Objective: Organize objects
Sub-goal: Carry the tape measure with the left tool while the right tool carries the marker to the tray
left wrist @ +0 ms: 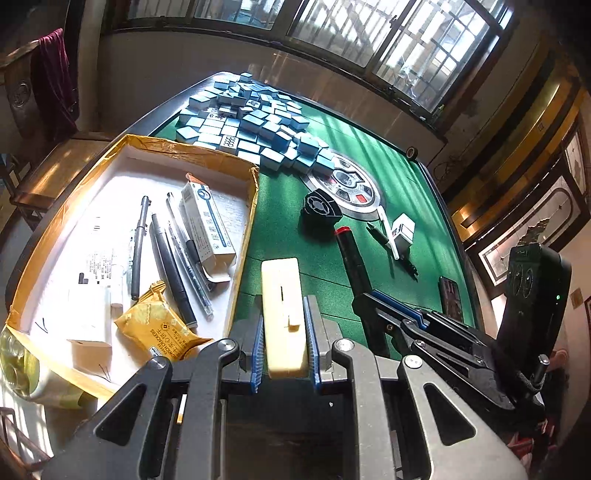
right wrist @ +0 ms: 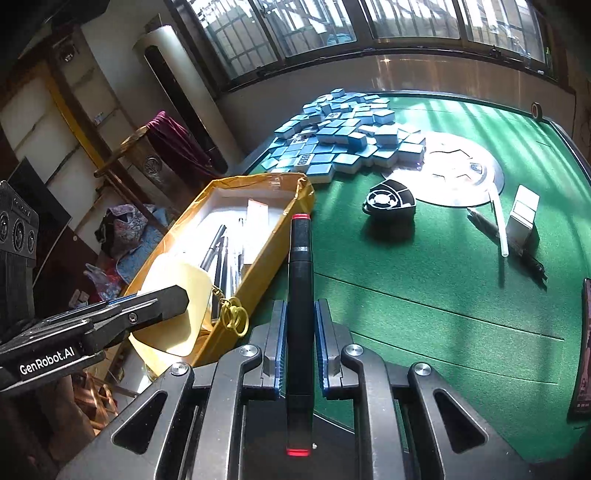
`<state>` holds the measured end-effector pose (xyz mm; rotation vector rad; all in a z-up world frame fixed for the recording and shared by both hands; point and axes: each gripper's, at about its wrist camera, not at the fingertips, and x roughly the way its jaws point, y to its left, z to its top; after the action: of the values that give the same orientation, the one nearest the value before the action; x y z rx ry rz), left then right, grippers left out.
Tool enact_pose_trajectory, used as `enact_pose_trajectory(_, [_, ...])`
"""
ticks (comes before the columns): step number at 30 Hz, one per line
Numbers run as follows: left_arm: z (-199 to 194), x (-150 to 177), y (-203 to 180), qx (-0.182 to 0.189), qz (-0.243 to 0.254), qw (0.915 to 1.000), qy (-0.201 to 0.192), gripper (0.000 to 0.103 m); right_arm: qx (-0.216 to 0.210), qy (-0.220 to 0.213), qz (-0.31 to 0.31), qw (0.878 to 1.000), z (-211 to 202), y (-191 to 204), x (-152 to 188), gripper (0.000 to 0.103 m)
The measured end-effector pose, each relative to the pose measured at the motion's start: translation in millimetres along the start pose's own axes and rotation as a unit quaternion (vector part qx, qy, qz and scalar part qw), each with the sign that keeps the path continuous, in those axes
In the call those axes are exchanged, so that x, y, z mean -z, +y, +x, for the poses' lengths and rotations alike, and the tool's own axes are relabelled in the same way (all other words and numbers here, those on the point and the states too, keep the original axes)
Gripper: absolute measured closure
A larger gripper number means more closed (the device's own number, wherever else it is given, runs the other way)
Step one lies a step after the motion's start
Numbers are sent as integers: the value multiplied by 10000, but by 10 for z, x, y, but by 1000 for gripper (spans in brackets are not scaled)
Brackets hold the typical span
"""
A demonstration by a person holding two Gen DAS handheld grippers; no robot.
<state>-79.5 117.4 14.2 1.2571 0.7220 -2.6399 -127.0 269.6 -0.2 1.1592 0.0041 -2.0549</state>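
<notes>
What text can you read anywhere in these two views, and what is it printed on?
"GenRobot.AI": white lettering on the black left gripper body, right wrist view.
"CRACKERS": yellow snack packet in the tan cardboard tray; the rest of its line is partly cut off.
White carton in the tray: Chinese characters, too blurred to read.
White paper label: too small.
Blue mahjong tiles: face marks unclear.

Barred windows (right wrist: 369, 26) run along the top of the frame, throwing striped sunlight across the green tabletop (right wrist: 443, 280). At upper left in the right wrist view, a tall white floor-standing unit (right wrist: 177, 92) stands against the wall. Below it, a wooden chair (right wrist: 147, 166) carries a maroon cloth (right wrist: 173, 136).
</notes>
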Motion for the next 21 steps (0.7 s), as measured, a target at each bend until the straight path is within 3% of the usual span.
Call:
enact_pose_trajectory(9, [-314, -232, 692, -542, -641, 9952, -510, 87, -360, 328, -448, 9978, 409, 465, -88, 90])
enact_pose_trajectory(21, [-35, -337, 1592, -1336, -1247, 9827, -298, 86, -528, 747, -757, 9929, 960, 752, -286, 90])
